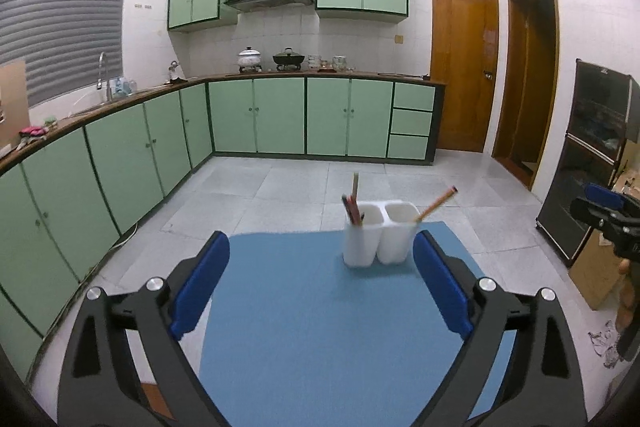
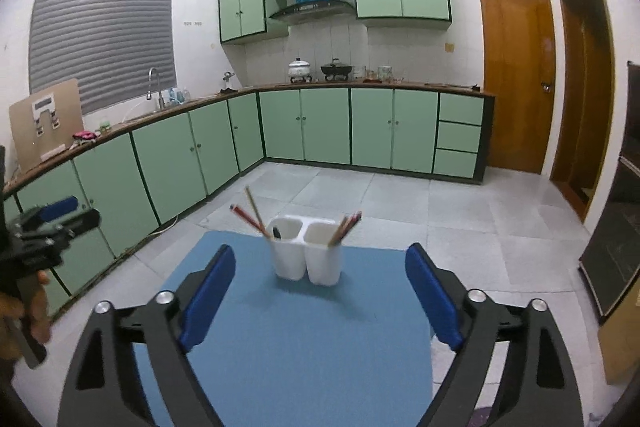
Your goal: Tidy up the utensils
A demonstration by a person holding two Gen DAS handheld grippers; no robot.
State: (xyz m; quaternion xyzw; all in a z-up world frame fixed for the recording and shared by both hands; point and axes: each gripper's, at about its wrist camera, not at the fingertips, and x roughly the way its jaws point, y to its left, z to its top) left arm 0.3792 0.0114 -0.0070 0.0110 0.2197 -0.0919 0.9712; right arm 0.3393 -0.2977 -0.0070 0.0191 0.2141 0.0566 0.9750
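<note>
The left tongs were spread wide and released, holding nothing, their blue pads hanging over the near part of the blue mat that covered the table. The right tongs were likewise spread apart and empty above the same mat.

The white utensil holder stood upright on the far part of the mat, beyond the fingertips of both tongs and touching neither. It had two compartments side by side. In the left wrist view the left compartment held several chopsticks, reddish and pale, standing fairly upright with one pale stick rising above the rest. The right compartment held chopsticks that leaned out to the right; from this angle they overlapped and I cannot tell their number. In the right wrist view the holder sat between the two blue pads, farther off; the left compartment's sticks fanned out to the left, and a small bundle in the right compartment tilted to the right. A dark item also showed inside the left compartment, too small to identify.

Each tool appeared at the edge of the other's view: the right one at the far right of the left wrist view, the left one at the far left of the right wrist view, each gripped by a hand.

Behind the table lay a grey tiled floor and green kitchen cabinets.
</note>
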